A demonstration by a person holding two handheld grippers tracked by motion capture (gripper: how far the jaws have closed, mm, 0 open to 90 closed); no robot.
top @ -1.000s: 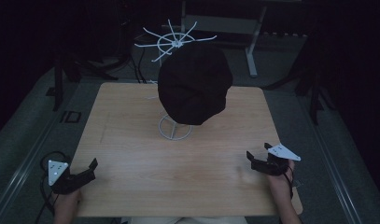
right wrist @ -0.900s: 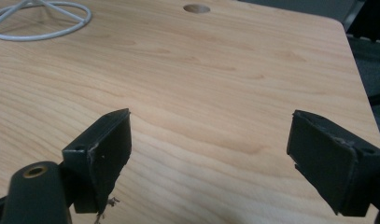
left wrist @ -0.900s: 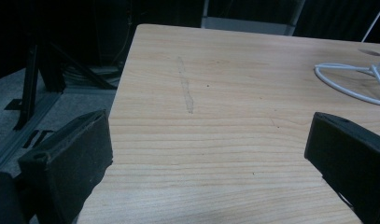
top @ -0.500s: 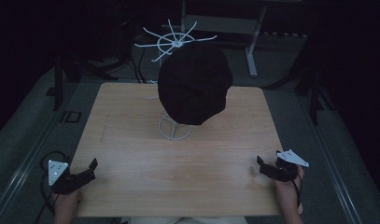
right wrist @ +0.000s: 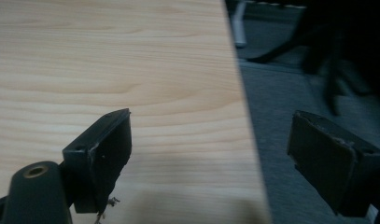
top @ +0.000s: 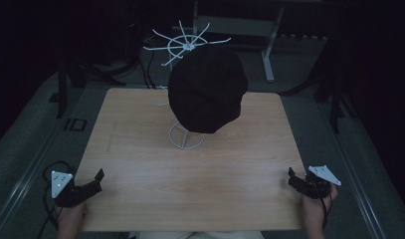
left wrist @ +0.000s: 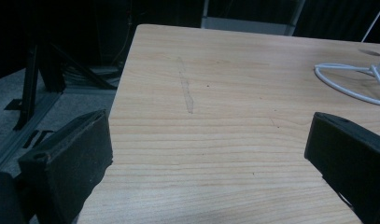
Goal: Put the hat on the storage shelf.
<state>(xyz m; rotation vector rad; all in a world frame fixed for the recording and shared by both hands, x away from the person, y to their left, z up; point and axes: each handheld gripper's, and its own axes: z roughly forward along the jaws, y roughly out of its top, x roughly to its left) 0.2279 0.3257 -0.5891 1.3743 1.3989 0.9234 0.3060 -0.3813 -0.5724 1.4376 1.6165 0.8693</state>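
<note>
A black cap (top: 208, 89) hangs on a white wire stand (top: 186, 140) at the middle of the wooden table (top: 140, 149). The stand's ring base (left wrist: 351, 81) lies at the right in the left gripper view. My left gripper (top: 96, 180) rests at the table's front left corner, open and holding nothing (left wrist: 211, 154). Over the table's front right edge my right gripper (top: 293, 178) stands open with nothing between its jaws (right wrist: 211, 154).
A white spoked wire rack (top: 186, 44) stands behind the table. Dark stand legs (top: 65, 84) and a grey frame (top: 269, 50) sit on the grey floor around it. The floor drops off past the table's right edge (right wrist: 246, 121).
My right gripper has drawn back toward the front right corner and slid a little to the right. The left gripper has stayed put.
</note>
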